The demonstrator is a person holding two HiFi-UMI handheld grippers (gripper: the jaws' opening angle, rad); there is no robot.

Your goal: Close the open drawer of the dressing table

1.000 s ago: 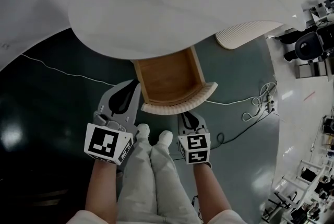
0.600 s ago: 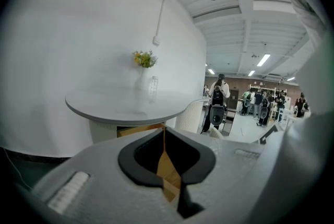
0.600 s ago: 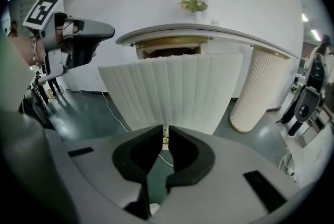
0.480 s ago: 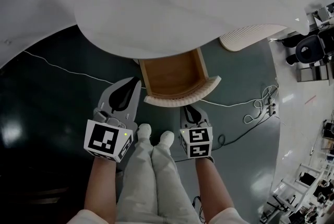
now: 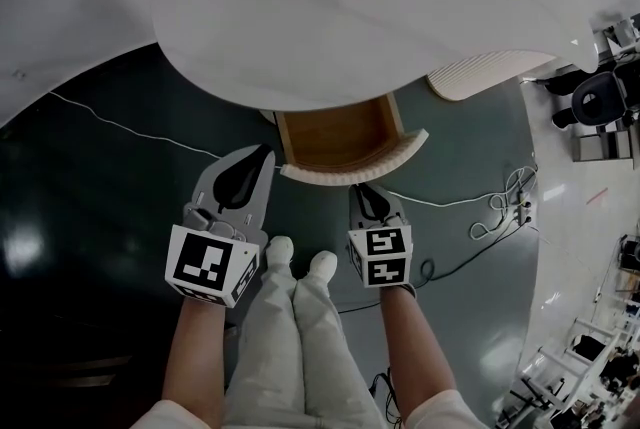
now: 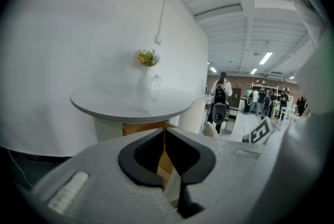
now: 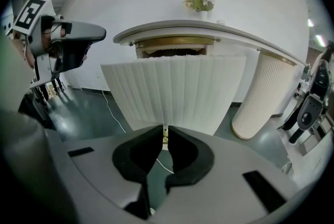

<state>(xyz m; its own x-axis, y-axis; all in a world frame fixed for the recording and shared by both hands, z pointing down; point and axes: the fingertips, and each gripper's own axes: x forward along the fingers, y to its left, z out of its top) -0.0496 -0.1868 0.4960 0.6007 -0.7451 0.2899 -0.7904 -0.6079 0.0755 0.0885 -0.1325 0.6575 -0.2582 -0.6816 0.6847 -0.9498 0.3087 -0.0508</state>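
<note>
Seen from the head view first, the drawer (image 5: 340, 132) stands partly out from under the rounded white surface (image 5: 350, 17), its wooden inside showing and its curved ribbed front (image 5: 400, 154) facing the person's legs (image 5: 300, 337). The right tongs (image 5: 362, 189) point at the middle of that front, tip against it, while the left tongs (image 5: 262, 153) hang just beside the drawer's left corner over the dark floor (image 5: 100, 217). A thin cable (image 5: 450, 197) trails across the floor to the right, near a ribbed pedestal (image 5: 490, 72). Next, in the left gripper view, the left tongs (image 6: 164, 131) are pressed together tip to tip with nothing between them; beyond them a strip of the drawer's wood (image 6: 148, 127) shows beneath the surface (image 6: 130, 105), which carries a small vase of flowers (image 6: 147, 58), and people (image 6: 222, 97) stand well apart in the background. Lastly, in the right gripper view, the right tongs (image 7: 165, 131) are drawn together on a small brass knob (image 7: 165, 138) at the lower edge of the ribbed front (image 7: 172, 92), which fills the middle of the view under the surface (image 7: 209, 27); the pedestal (image 7: 261, 97) stands to the right and the left tongs (image 7: 68, 35) show at the upper left.
</note>
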